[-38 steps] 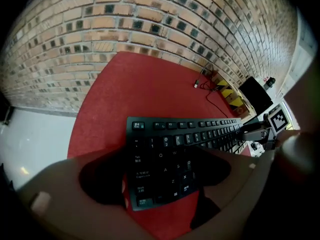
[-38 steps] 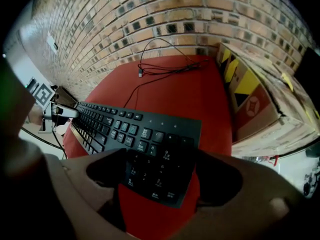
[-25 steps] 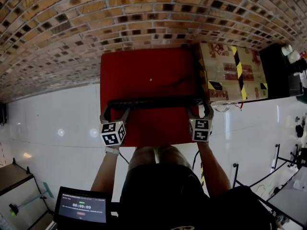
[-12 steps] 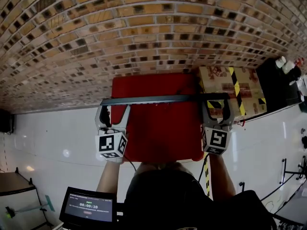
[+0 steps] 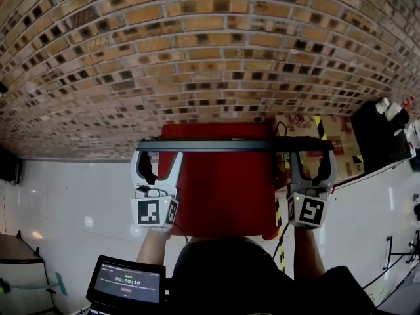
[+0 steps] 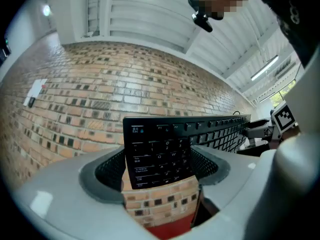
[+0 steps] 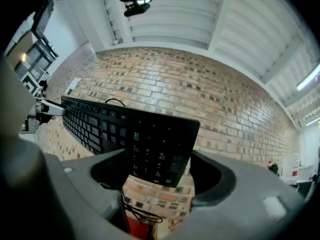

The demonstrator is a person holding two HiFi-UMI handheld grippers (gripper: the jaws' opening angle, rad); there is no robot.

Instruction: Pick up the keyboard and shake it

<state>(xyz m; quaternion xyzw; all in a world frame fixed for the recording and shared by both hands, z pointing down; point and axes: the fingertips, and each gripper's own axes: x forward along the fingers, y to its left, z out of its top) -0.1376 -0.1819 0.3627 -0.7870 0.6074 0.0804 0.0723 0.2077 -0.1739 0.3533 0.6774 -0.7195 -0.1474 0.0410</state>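
Head view: the left tongs (image 5: 157, 155) are clenched on the left end of a black keyboard (image 5: 233, 145) and the right tongs (image 5: 310, 156) on its right end. Together they hold it level in the air as a thin bar between them. In the left gripper view the Esc-key end sits pinched between the dark padded jaws, keys facing the camera. In the right gripper view the number-pad end is gripped the same way, with a thin black cable (image 7: 134, 210) hanging under it. Beneath the keyboard stands a red table (image 5: 223, 195). A cardboard box (image 5: 342, 136) banded in black-and-yellow tape sits just right of the table, a brick wall (image 5: 197, 44) rises on the far side, and white floor (image 5: 65, 195) spreads to the left. A small screen (image 5: 128, 282) glows at the near left.
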